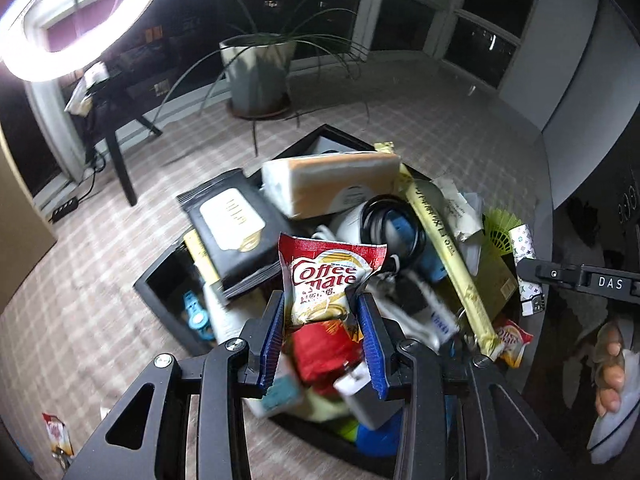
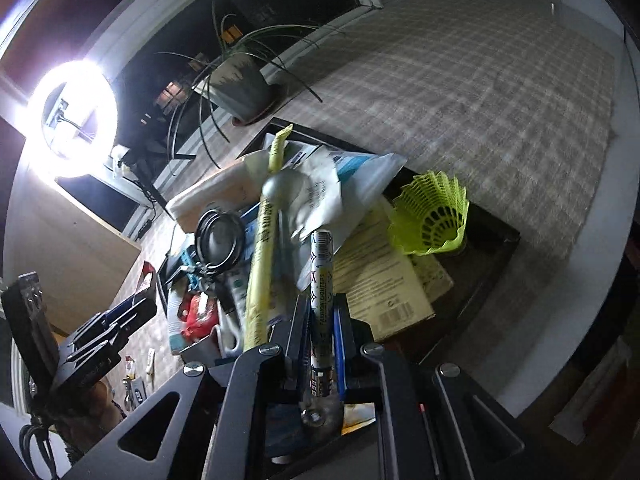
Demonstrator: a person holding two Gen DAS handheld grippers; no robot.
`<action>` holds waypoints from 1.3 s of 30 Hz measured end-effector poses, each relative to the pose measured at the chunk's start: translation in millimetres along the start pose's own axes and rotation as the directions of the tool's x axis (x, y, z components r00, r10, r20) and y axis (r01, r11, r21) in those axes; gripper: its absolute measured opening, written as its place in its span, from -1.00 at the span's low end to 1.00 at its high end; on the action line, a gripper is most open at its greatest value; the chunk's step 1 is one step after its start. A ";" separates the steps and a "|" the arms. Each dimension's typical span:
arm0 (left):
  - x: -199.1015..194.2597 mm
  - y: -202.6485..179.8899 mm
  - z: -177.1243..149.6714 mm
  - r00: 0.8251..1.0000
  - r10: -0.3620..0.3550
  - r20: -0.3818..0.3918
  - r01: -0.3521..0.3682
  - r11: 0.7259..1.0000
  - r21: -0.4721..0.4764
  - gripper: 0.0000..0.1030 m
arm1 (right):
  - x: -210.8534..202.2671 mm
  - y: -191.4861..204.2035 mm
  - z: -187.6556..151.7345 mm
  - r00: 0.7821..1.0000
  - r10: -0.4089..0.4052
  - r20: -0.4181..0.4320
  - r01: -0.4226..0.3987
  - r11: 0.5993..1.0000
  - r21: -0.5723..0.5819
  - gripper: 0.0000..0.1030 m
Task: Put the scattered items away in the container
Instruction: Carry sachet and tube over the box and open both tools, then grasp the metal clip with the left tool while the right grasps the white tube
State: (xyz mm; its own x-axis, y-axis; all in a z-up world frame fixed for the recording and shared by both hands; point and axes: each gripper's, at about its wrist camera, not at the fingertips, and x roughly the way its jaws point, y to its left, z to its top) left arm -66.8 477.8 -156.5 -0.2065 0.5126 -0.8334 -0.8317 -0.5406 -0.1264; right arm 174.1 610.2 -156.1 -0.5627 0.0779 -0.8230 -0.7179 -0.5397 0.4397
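Note:
A black container on the checked tablecloth is heaped with packets, a tissue pack, a coiled cable and a long yellow stick pack. My left gripper hangs over its near side, shut on a red and white Coffee mate sachet held upright between the blue pads. My right gripper is over the other side of the container, shut on a white patterned lighter that points forward. In the left wrist view that lighter and right gripper show at the right. A yellow-green shuttlecock stands in the container's corner.
A potted plant stands beyond the container, a bright ring light at the upper left, a black side table below it. Another sachet lies on the cloth near my left gripper. A person's hand is at the right.

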 end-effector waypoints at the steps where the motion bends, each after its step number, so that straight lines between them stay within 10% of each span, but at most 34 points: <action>1: 1.7 -2.3 2.0 1.000 0.001 0.000 -0.001 1.000 0.002 -0.23 | 1.0 -0.5 0.7 1.000 0.004 -0.003 -0.004 1.000 0.003 -0.82; 5: 7.7 -7.5 7.6 1.000 0.002 0.000 -0.002 1.000 0.004 -0.18 | 6.4 -2.7 0.9 1.000 0.023 -0.020 -0.023 1.000 0.009 -0.82; 10: 10.8 -6.0 12.0 1.000 0.009 -0.011 -0.009 1.000 -0.011 0.38 | 19.1 -1.6 3.6 0.997 0.008 -0.073 -0.008 1.000 0.000 -0.76; 12: 9.0 -2.7 12.3 1.000 0.014 -0.019 -0.014 1.000 -0.024 0.44 | 17.7 -3.5 4.0 0.998 0.005 -0.064 -0.005 1.000 0.010 -0.49; 25: -35.3 65.9 -29.7 0.994 0.100 -0.034 -0.104 0.982 -0.158 0.48 | 0.3 23.3 -1.2 1.000 0.007 -0.022 -0.008 0.999 -0.051 -0.31; 39: -126.6 231.5 -200.1 0.960 0.268 -0.080 -0.274 0.840 -0.469 0.48 | 44.3 180.5 -60.0 0.990 0.087 -0.114 -0.129 0.887 -0.444 -0.16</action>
State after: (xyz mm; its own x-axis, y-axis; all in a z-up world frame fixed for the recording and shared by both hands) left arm -130.1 154.2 -187.9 -0.3797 0.2936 -0.8773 -0.4001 -0.9071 -0.1304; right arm 44.3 466.0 -134.8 -0.5727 -0.0657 -0.8171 -0.3814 -0.8609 0.3366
